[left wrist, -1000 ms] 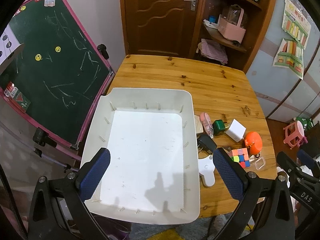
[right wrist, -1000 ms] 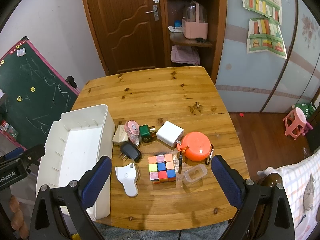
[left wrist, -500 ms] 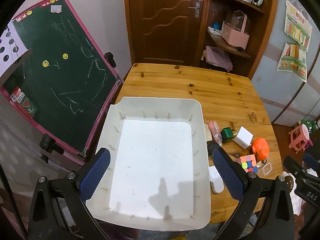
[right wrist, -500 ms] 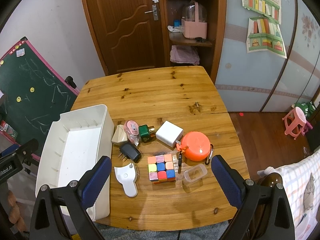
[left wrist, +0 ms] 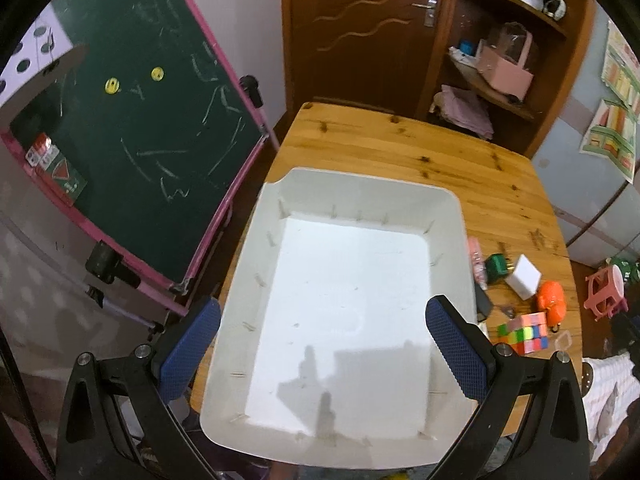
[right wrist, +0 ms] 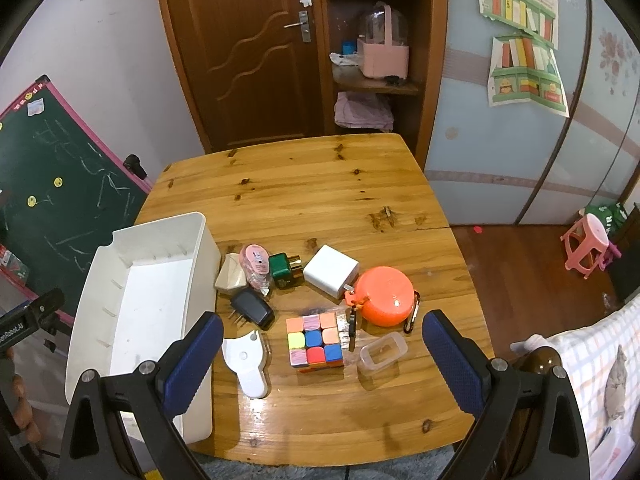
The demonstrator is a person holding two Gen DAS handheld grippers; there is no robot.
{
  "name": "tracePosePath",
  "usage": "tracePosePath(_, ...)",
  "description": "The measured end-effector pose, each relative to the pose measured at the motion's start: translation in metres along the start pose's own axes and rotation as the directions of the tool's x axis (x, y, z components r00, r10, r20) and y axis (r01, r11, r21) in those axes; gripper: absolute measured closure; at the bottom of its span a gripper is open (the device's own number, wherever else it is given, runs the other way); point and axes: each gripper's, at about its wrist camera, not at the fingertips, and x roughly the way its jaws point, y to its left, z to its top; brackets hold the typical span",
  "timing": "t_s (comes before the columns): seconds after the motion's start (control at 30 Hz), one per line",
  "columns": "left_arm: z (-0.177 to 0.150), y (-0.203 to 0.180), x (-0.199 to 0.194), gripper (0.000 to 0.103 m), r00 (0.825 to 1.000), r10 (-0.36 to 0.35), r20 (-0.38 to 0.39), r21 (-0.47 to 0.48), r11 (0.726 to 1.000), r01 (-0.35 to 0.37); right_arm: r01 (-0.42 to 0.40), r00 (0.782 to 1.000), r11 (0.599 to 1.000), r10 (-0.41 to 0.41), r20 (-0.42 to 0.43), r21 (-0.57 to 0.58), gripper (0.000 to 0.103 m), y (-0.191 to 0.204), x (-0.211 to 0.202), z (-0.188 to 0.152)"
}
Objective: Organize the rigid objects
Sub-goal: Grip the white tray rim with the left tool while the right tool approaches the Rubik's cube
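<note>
A white empty bin stands on the left side of the wooden table; it fills the left wrist view. Right of it lie a colour cube, an orange round case, a white block, a green plug, a black plug, a pink bottle, a beige piece, a white flat tool and a clear small box. My left gripper is open above the bin. My right gripper is open above the cube.
A green chalkboard on a pink frame stands left of the table. A brown door and a shelf are behind it. A pink stool stands on the floor to the right. A checked cloth lies near right.
The left wrist view has shifted left and back, so the bin sits more to the right and the loose objects slide toward the right edge. The right gripper has barely moved.
</note>
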Motion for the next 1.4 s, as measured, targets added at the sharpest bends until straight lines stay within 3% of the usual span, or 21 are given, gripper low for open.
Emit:
tracePosePath(0.3, -0.009, 0.035, 0.046, 0.001, 0.996, 0.015, -0.090, -0.010, 1.000, -0.016, 0.011, 1.000, 1.000, -0.011, -0.025, 0.007, 0.003, -0.002, 0.009, -0.001)
tracePosePath(0.67, -0.032, 0.076, 0.090, 0.002, 0.976, -0.054, -0.210, -0.094, 0.995, 0.035, 0.067, 0.992, 0.996, -0.061, -0.108, 0.050, 0.003, -0.023, 0.044, -0.010)
tracePosePath(0.73, -0.037, 0.077, 0.092, 0.006, 0.973, -0.046, -0.226, -0.071, 0.997, 0.031, 0.071, 0.989, 0.996, -0.062, -0.136, 0.063, 0.003, -0.027, 0.053, -0.014)
tracePosePath(0.8, -0.042, 0.078, 0.096, 0.017, 0.970, -0.022, -0.243, -0.056, 0.998, 0.008, 0.068, 0.986, 0.995, -0.056, -0.159, 0.073, 0.003, -0.030, 0.058, -0.018)
tracePosePath(0.9, -0.047, 0.084, 0.106, 0.034, 0.956, -0.037, -0.293, -0.089, 0.996, 0.011, 0.071, 0.983, 0.994, -0.056, -0.173, 0.079, 0.003, -0.033, 0.063, -0.021)
tracePosePath(0.97, -0.051, 0.086, 0.113, 0.040, 0.948, -0.046, -0.315, -0.101, 0.995, 0.014, 0.072, 0.982, 0.994, -0.056, -0.181, 0.079, 0.003, -0.033, 0.066, -0.023)
tracePosePath(1.4, -0.071, 0.090, 0.108, 0.040, 0.926, -0.075, -0.369, -0.129, 0.991, 0.028, 0.059, 0.976, 0.994, -0.039, -0.216, 0.089, 0.003, -0.036, 0.077, -0.027)
